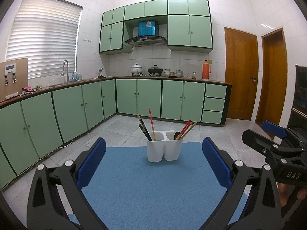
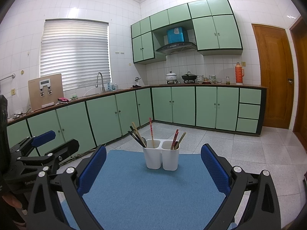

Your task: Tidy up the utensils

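White two-cup holder [image 1: 164, 147] mid blue mat [image 1: 145, 182], chopsticks [image 1: 187, 130] sorted per cup; left gripper [image 1: 153, 163], right gripper [image 2: 153, 164] jaws apart, empty, backed off, probably done.

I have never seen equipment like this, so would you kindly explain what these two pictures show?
No robot here: a person holds a two-finger tool in each hand, and each tool has a camera looking along its blue fingers. One picture comes from the left gripper, which also shows the right one at its edge; the other comes from the right gripper. Both are open and hold nothing. Ahead, on a blue mat, stands a white two-compartment holder with chopsticks and a dark spoon. Behind is a green-cabineted kitchen.
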A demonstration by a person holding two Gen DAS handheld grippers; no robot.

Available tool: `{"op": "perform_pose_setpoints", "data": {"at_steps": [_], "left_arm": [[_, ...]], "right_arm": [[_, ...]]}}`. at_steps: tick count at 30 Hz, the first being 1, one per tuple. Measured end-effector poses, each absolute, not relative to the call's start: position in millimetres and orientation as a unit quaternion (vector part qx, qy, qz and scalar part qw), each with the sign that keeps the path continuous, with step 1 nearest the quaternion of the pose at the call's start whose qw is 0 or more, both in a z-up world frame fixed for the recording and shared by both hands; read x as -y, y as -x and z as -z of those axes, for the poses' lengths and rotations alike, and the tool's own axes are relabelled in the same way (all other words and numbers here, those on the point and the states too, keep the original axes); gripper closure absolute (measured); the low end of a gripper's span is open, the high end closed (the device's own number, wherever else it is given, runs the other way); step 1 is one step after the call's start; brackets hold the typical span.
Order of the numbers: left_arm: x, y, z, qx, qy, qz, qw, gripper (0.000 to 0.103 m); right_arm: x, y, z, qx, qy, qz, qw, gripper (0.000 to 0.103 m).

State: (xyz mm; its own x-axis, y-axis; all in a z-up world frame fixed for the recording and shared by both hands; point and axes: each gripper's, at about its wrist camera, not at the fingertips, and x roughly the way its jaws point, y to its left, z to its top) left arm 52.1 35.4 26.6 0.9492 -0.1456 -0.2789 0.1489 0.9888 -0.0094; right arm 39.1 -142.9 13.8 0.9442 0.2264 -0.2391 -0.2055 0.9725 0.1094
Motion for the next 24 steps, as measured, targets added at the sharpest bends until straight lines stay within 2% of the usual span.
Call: {"op": "perform_pose_setpoints", "data": {"at_steps": [24], "left_arm": [[-30.6, -55.7, -24.9, -0.146, -0.005, 0.072, 0.987, 0.006]], "right_arm": [[143.0, -38.9, -14.2, -0.126, -0.042, -0.109, 0.985, 0.006]]}}
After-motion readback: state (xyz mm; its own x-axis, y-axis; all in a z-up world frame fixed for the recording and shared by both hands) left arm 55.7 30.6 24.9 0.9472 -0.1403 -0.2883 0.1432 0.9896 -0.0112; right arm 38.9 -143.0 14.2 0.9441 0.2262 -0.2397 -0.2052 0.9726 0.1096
